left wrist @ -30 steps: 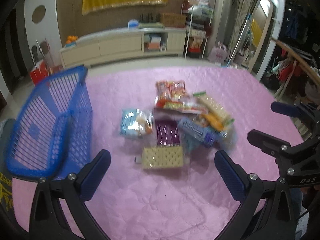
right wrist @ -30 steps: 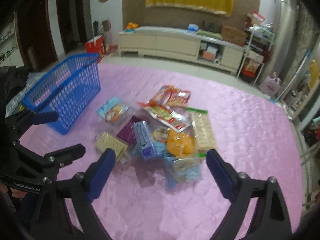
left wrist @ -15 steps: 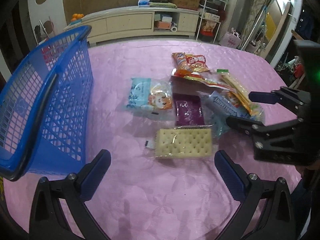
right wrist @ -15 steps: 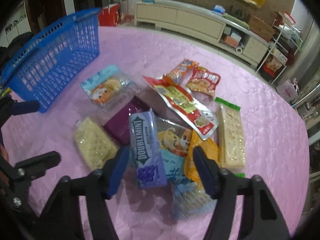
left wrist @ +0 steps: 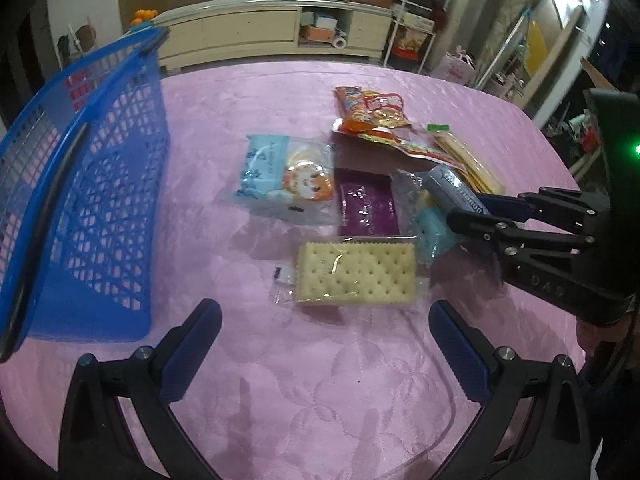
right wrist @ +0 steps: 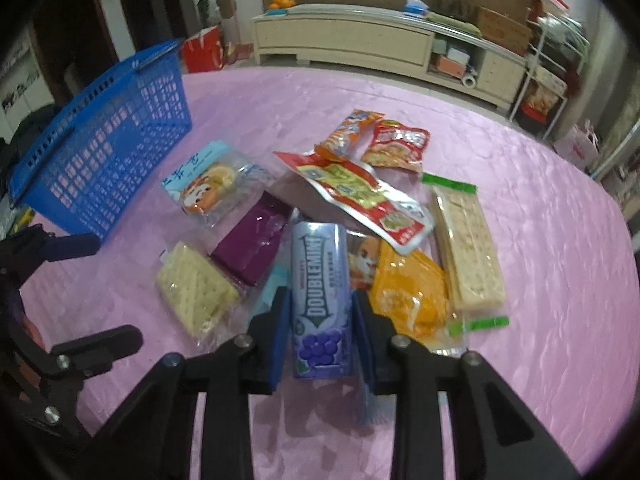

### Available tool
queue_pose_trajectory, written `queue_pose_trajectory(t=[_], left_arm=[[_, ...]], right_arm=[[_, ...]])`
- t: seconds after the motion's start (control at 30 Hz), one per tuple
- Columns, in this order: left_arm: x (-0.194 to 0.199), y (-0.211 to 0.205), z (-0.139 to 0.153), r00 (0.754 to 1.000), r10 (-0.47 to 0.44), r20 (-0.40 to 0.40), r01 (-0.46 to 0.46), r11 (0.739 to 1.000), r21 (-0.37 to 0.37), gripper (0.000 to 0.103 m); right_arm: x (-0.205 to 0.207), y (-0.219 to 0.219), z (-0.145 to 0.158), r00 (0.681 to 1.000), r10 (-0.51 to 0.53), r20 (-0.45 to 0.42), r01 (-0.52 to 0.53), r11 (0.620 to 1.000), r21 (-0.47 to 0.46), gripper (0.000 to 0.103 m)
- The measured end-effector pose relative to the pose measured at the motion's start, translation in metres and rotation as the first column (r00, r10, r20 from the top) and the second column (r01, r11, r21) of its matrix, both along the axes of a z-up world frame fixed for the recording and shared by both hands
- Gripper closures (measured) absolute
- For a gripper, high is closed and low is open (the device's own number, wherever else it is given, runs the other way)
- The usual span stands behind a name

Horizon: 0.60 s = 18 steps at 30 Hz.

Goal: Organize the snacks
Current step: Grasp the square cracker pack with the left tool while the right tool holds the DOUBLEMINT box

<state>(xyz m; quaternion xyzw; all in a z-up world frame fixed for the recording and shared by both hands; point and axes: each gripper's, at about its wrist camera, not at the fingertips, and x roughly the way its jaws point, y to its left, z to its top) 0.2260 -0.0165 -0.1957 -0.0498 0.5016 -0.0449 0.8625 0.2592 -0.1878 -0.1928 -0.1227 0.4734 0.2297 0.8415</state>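
While its jaws have just been closing, the right gripper (right wrist: pixel 322 340) now stands narrow, its blue pads flat against both long sides of the Doublemint gum pack (right wrist: pixel 320 300), which lies on top of the snack pile on the pink tablecloth (right wrist: pixel 540 240). In the left wrist view the left gripper (left wrist: pixel 324 344) hangs wide apart over bare cloth with nothing between its fingers, just on the near side of a clear-wrapped cracker packet (left wrist: pixel 354 274). Beyond that cracker lie a purple packet (left wrist: pixel 368 204) and, to its left, a pale blue bag with a cartoon tiger (left wrist: pixel 288 176). Right of the gum sit an orange packet (right wrist: pixel 408 292) and a long cracker sleeve with green ends (right wrist: pixel 466 244); farther off a red and yellow sachet (right wrist: pixel 360 196) lies across the heap, with two small red and orange bags (right wrist: pixel 396 144) behind it. A blue plastic basket (left wrist: pixel 80 184) stands at the left edge of the table, apart from the snacks. Far behind runs a cream sideboard (right wrist: pixel 360 40)
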Motion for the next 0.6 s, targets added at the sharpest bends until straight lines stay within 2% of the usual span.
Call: queue_pose_trajectory(t=[0.2,0.27,0.37,0.47,0.6], left_arm=[[0.011,-0.016,0.000,0.992,-0.128,0.005,0.128,0.992,0.014,0.000],[0.014,-0.021,0.002,0.978,-0.207,0.016,0.207,0.978,0.019,0.000],[0.019,-0.032,0.002,0.941,-0.338,0.029,0.333,0.937,0.107,0.000],[0.029,-0.036,-0.003,0.922,-0.387,-0.002,0.383,0.912,0.149,0.000],[0.042,-0.041,-0.010,0.901,-0.433,-0.026,0.429,0.881,0.200,0.000]], right_arm=[[-0.013,-0.012,0.007,1.000,-0.011,0.003,0.011,1.000,0.022,0.068],[-0.015,-0.015,0.008,1.000,-0.014,0.002,0.014,1.000,0.027,0.068],[-0.019,-0.019,0.008,1.000,-0.022,0.001,0.021,0.999,0.043,0.068],[-0.026,-0.016,0.009,0.999,-0.027,0.027,0.027,1.000,0.015,0.068],[-0.025,-0.021,0.004,0.999,-0.050,-0.020,0.052,0.996,0.072,0.068]])
